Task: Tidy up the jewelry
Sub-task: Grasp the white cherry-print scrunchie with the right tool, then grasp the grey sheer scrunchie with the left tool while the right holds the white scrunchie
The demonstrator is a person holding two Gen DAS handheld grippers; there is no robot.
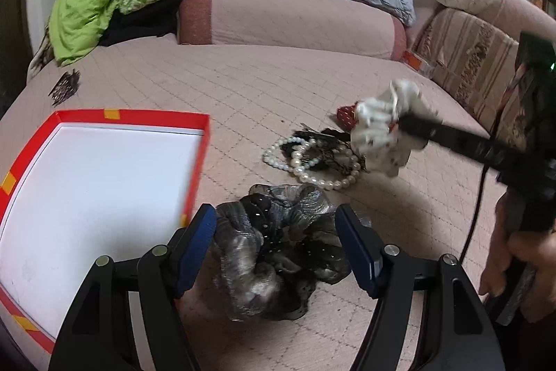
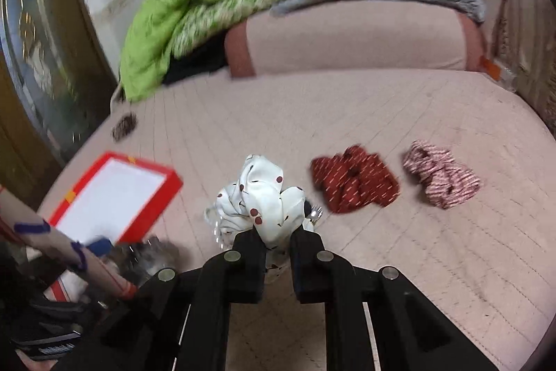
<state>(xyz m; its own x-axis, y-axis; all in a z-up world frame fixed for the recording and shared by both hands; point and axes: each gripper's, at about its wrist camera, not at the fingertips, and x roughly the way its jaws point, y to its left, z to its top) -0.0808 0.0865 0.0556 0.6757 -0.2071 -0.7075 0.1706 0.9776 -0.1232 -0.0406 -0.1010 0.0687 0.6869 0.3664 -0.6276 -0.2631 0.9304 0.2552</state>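
Scrunchies, one in each gripper's reach, on a pink quilted bed.

White dotted scrunchie (image 2: 264,200) is pinched between the nearly closed fingers of the right gripper (image 2: 278,240), bunching out ahead of the tips. Left gripper (image 1: 274,228) has its blue-padded fingers spread either side of a grey-and-black scrunchie (image 1: 278,242), each pad against its edge; whether they press it I cannot tell. Left of the left finger sits a red-rimmed box (image 1: 156,119). Ahead of the right gripper's tips, to the right, lie a dark red scrunchie (image 2: 354,183) and a striped one (image 2: 441,174); pearl necklace (image 1: 312,162) lies beyond the left fingers.
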